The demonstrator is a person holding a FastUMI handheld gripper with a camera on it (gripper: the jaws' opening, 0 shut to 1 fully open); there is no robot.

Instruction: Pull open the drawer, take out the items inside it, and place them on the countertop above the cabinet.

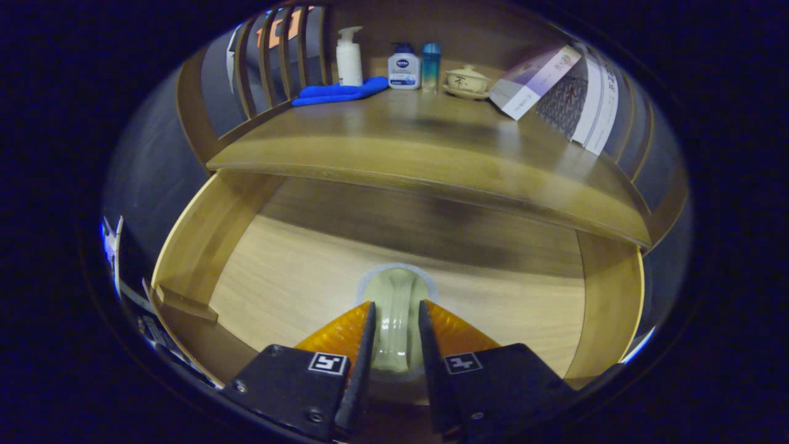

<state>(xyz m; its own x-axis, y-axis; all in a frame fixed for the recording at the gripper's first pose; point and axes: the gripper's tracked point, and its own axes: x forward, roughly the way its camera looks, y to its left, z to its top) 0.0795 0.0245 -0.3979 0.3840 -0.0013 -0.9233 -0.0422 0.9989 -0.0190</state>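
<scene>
Pale green vase (396, 308) between the fingers of the gripper (396, 320), both fingers clamped on it, above the open drawer (296, 277)

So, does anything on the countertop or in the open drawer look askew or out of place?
The booklets at the countertop's far corner lean tilted rather than lying flat. Otherwise tidy; the gripper holds a pale vase over the drawer.

Dim warm light; countertop (431, 142) casts broad shadow across far drawer (283, 271) floor; strong fisheye bending at edges; slight blur.
</scene>
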